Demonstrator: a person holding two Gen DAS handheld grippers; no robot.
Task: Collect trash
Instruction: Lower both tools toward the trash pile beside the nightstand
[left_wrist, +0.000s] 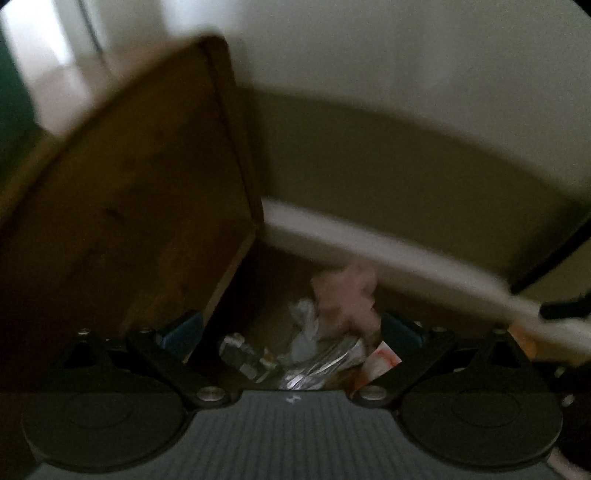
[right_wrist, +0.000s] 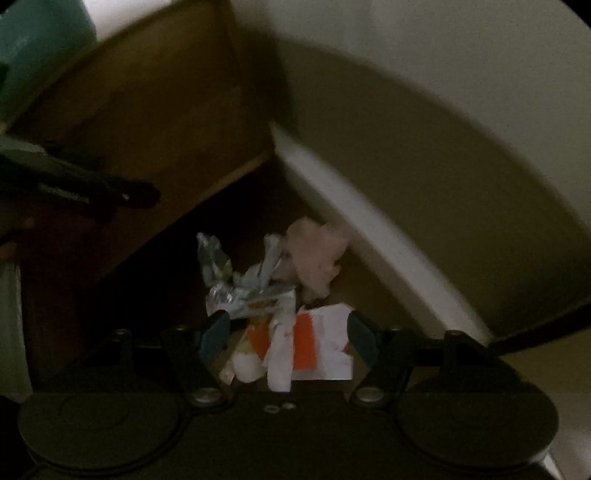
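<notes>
A pile of trash lies on the dark floor in a corner: a crumpled pink tissue (left_wrist: 347, 302) (right_wrist: 316, 258), a shiny foil wrapper (left_wrist: 321, 365) (right_wrist: 225, 280), and a white and orange paper wrapper (right_wrist: 314, 343) (left_wrist: 380, 360). My left gripper (left_wrist: 291, 328) is open, its fingers on either side of the pile, just above it. My right gripper (right_wrist: 290, 332) is open, with the orange and white paper between its fingers. The left gripper's dark arm (right_wrist: 85, 184) shows at the left in the right wrist view. Both views are blurred and dim.
A wooden cabinet side (left_wrist: 140, 206) (right_wrist: 155, 103) stands to the left of the pile. A white baseboard (left_wrist: 369, 240) (right_wrist: 369, 229) runs along the beige wall behind it. A dark object (left_wrist: 561, 310) lies at the right by the baseboard.
</notes>
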